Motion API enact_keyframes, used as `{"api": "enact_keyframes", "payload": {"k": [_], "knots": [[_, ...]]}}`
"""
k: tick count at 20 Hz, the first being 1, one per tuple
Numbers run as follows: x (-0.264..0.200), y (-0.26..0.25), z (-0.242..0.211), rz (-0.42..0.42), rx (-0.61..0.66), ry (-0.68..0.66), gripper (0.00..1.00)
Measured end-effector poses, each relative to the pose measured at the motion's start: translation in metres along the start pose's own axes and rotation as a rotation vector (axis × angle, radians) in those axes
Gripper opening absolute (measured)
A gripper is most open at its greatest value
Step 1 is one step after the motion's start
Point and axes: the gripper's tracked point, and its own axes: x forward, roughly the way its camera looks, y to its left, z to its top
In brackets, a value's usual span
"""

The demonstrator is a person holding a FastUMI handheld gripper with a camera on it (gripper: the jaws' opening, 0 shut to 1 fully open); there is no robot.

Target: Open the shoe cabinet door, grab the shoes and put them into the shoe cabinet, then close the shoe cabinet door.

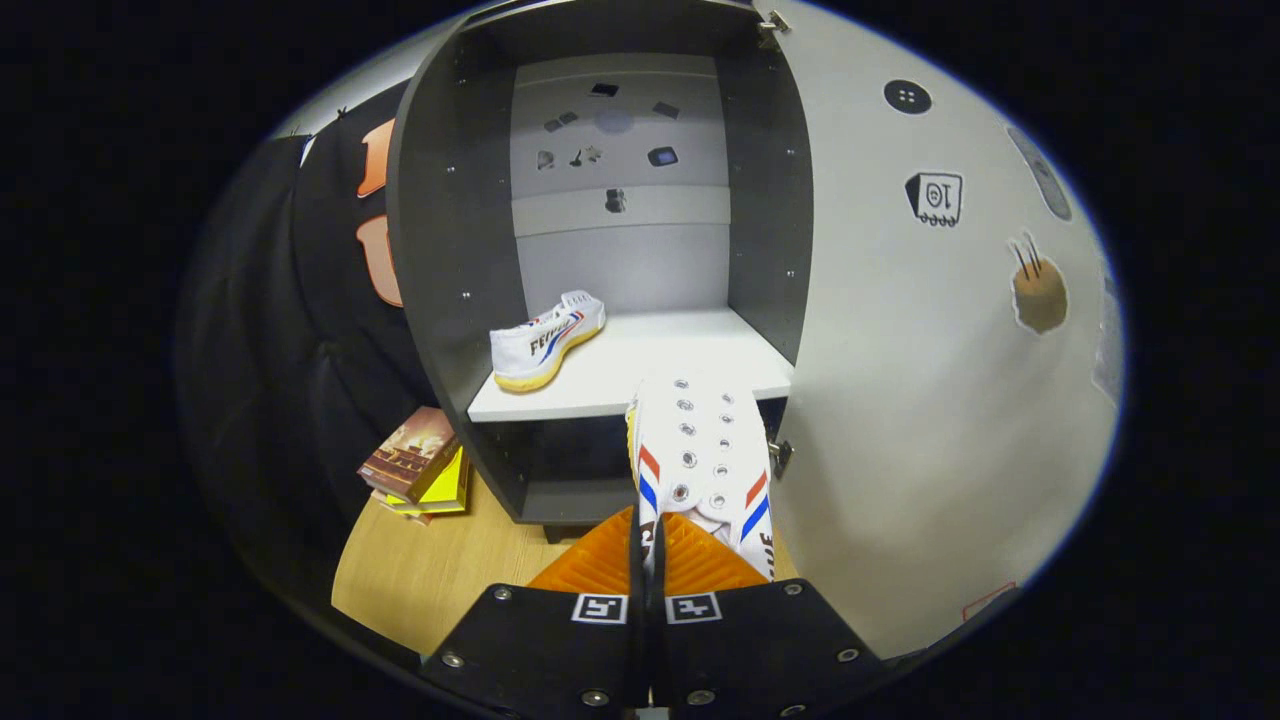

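Observation:
The shoe cabinet (450, 250) stands open ahead, its door (920, 330) swung out to the right. One white shoe (547, 340) with red and blue stripes lies on the left of the white shelf (680, 370). My gripper (650, 545) is shut on the collar of a second matching white shoe (705, 450). That shoe points forward, and its toe reaches over the shelf's front edge, right of the first shoe.
A small stack of books (418, 465) lies on the wooden floor (430, 570) by the cabinet's left foot. Stickers dot the cabinet's back wall and the inside of the door. A lower compartment (570, 455) opens beneath the shelf.

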Motion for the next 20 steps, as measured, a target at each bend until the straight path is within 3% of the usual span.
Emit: {"api": "enact_keyframes", "payload": {"k": [9, 20], "knots": [[0.045, 0.031, 0.095, 0.027, -0.092, -0.091, 0.0], [0.165, 0.019, 0.133, -0.048, -0.168, -0.015, 0.0]]}}
